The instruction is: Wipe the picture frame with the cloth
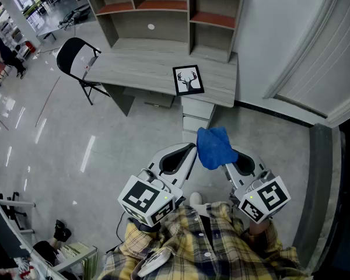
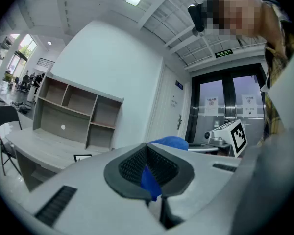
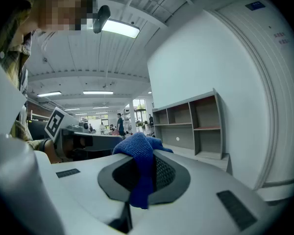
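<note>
Left gripper [image 1: 191,150] and right gripper [image 1: 228,163] both clamp the cloth [image 1: 213,147]; I should carry it level to the far frame [image 1: 188,79].

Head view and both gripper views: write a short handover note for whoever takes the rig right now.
Right gripper: shut on the blue cloth, which bunches over its jaws.
Left gripper: shut, apparently pinching an edge of the same cloth.
Picture frame: on the desk, well ahead of both grippers; nothing touches it.
Done: cloth in hand.
Left: carry the cloth to the frame and wipe it.
</note>
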